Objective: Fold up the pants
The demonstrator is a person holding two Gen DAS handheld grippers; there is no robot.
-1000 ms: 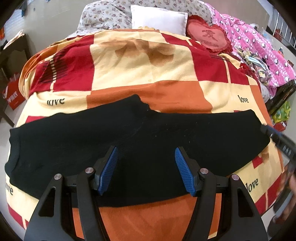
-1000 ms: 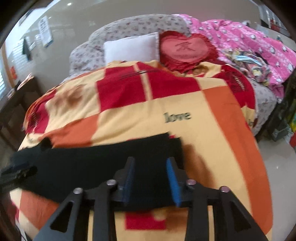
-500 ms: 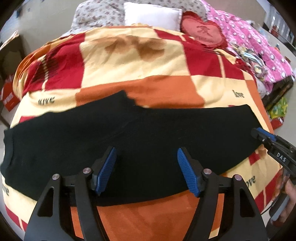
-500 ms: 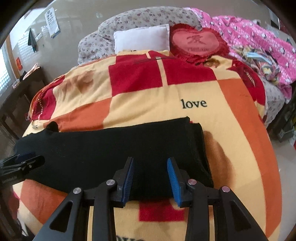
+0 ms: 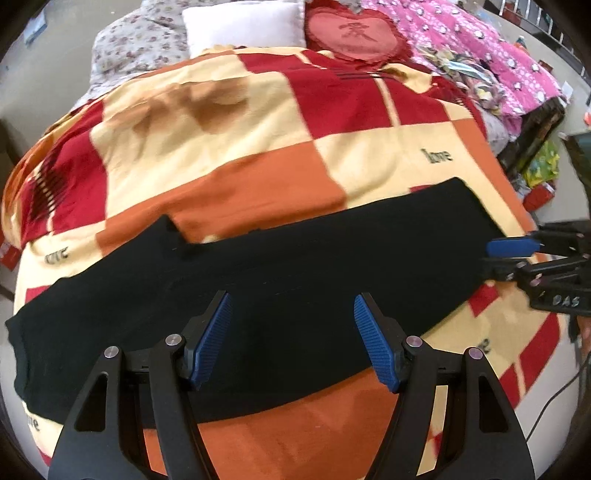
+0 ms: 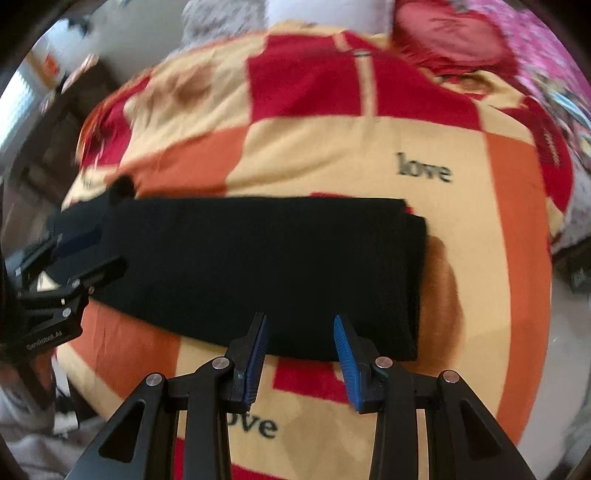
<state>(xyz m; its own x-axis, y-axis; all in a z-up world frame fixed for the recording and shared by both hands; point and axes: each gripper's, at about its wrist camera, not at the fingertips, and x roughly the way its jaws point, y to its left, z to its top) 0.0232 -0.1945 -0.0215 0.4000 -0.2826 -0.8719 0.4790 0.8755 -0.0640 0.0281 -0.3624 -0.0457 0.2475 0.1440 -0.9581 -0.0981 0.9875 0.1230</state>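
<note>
Across the near half of the checked blanket (image 5: 236, 173), one pair of black pants (image 5: 280, 280) lies flat as a long band, left to right. Two grippers are visible: the left gripper (image 5: 291, 332) hovers over the band's middle, jaws wide apart, empty. The right gripper (image 6: 300, 347) hangs at the pants' near edge, jaws partly apart, nothing clamped. Two pillows at the headboard: one white pillow (image 5: 243, 26), one red heart cushion (image 5: 354, 33). The right-wrist view is blurred, and the pants' left end is hard to make out there.

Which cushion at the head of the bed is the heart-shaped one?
The red cushion, with a frilled edge, lying right of the plain white rectangular pillow in the left wrist view.
</note>
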